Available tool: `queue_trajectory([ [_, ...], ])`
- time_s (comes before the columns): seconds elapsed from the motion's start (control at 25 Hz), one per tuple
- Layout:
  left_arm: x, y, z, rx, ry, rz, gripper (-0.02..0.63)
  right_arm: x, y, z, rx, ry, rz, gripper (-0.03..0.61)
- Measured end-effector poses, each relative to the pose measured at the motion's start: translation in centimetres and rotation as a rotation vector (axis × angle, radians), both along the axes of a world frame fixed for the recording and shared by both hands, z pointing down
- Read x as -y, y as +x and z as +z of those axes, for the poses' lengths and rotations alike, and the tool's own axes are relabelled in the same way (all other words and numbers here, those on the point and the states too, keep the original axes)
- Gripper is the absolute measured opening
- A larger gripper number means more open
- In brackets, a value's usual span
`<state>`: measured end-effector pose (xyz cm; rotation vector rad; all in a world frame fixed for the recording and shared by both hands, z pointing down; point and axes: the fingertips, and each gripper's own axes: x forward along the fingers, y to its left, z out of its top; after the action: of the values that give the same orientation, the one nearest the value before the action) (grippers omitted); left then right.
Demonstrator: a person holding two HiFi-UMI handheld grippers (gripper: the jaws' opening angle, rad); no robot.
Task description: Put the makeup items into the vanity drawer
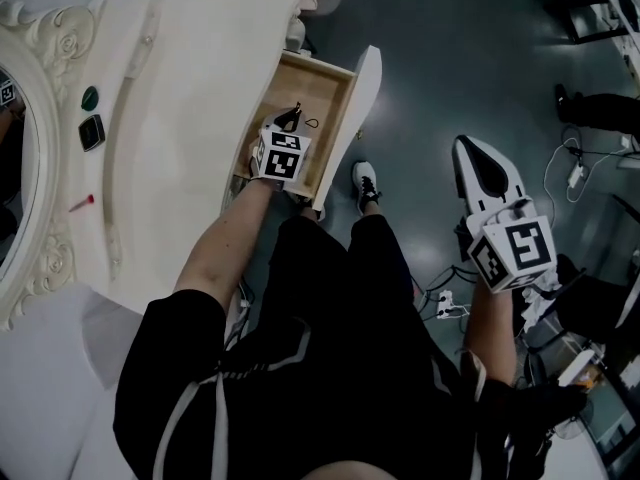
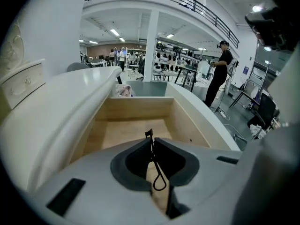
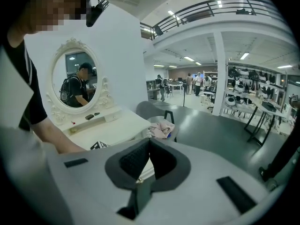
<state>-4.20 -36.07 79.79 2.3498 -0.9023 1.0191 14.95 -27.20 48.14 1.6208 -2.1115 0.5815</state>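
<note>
The wooden vanity drawer (image 1: 303,86) stands pulled out from the white vanity table (image 1: 190,118). My left gripper (image 1: 291,116) hangs over its inside, shut on a thin black makeup tool (image 2: 151,150) with a wire loop at its near end. In the left gripper view the drawer's bare bottom (image 2: 131,130) lies just beyond the left gripper (image 2: 151,138). My right gripper (image 1: 471,148) is held out over the floor, away from the vanity. Seen from its own camera, the right gripper (image 3: 149,142) is shut with nothing in it.
On the vanity shelf by the oval mirror (image 1: 15,158) lie a green round item (image 1: 90,97), a dark square compact (image 1: 91,131) and a thin red stick (image 1: 82,203). The person's legs and a shoe (image 1: 365,182) are beside the drawer front. Cables (image 1: 572,173) trail on the floor at right.
</note>
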Motion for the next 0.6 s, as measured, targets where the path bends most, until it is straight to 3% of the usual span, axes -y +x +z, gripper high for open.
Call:
queue_trajectory([
  [0.44,2.3,-0.1,3.4,0.070,-0.007,-0.009,0.026,-0.4,0.5,1.9,0.015,-0.030,0.014,0.005],
  [0.6,2.6,-0.4,4.1,0.064,-0.033,-0.050,0.026,-0.4,0.9,2.8,0.018,-0.047,0.009,0.005],
])
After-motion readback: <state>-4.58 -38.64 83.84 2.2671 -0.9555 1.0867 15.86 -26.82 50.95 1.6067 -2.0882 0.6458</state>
